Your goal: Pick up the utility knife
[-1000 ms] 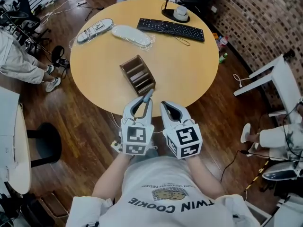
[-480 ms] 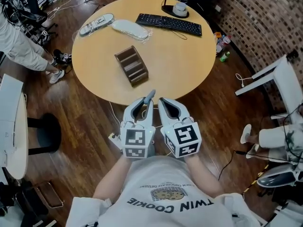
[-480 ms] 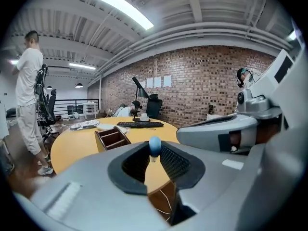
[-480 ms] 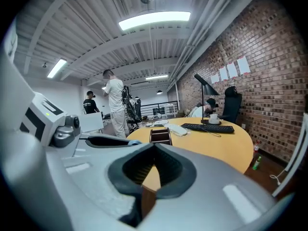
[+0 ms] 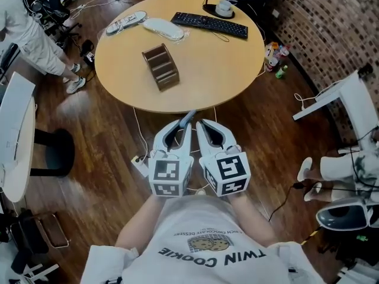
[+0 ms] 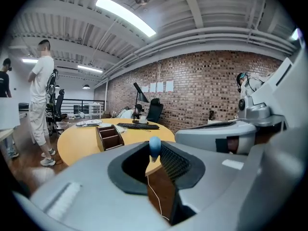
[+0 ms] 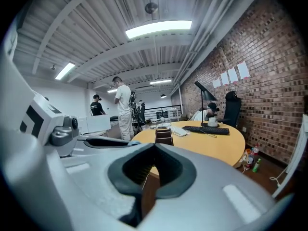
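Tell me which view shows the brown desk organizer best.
Head view: the brown desk organizer stands whole on the round table, slots visible. Left gripper view shows it small, side-on; right gripper view shows only its end above the jaws.

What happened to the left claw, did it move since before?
Yes. The left claw pulled back from the table: earlier its tip was over the table's edge, now it is over the floor.
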Motion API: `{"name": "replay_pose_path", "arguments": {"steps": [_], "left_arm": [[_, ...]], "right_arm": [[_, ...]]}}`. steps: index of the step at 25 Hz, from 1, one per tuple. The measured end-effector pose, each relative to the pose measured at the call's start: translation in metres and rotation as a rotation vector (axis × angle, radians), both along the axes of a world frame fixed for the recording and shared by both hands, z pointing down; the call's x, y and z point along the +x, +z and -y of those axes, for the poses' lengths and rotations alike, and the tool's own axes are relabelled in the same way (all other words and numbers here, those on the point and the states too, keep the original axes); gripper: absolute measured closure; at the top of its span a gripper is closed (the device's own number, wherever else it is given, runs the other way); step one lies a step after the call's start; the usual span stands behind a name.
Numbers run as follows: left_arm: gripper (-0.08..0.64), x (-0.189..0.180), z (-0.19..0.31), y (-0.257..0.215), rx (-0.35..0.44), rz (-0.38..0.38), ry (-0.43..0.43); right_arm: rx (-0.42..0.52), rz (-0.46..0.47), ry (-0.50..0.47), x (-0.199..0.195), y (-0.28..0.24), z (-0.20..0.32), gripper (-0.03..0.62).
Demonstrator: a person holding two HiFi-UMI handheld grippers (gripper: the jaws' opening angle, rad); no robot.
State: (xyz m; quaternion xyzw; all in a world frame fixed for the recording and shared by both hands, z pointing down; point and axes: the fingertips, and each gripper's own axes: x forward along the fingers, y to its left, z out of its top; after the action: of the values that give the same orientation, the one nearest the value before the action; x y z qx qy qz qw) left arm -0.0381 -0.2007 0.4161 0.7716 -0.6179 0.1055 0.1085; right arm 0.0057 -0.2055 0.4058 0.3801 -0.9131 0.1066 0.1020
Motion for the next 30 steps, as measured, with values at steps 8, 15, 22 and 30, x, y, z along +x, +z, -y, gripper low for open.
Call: {"name": "replay_pose_path", "arguments": {"steps": [8, 15, 22, 30], "left_arm": [[0.485, 0.042, -0.052, -0.021, 0.048, -0.001, -0.031], [0.485, 0.040, -0.091, -0.035, 0.066, 0.023, -0.064], [0.485, 0.029, -0.126, -0.035, 0.048, 0.030, -0.072], [0.485, 0.003, -0.169, -0.030, 0.043, 0.020, -0.041]], "right_arm": [[0.045, 0.003, -0.042, 0.035, -0.017, -0.054, 0.592], [0.051, 0.020, -0.064, 0.037, -0.026, -0.087, 0.592], [0.032, 0.027, -0.080, 0.021, -0.023, -0.119, 0.592], [0.025, 0.012, -0.044, -0.002, -0.015, -0.165, 0.592]]}}
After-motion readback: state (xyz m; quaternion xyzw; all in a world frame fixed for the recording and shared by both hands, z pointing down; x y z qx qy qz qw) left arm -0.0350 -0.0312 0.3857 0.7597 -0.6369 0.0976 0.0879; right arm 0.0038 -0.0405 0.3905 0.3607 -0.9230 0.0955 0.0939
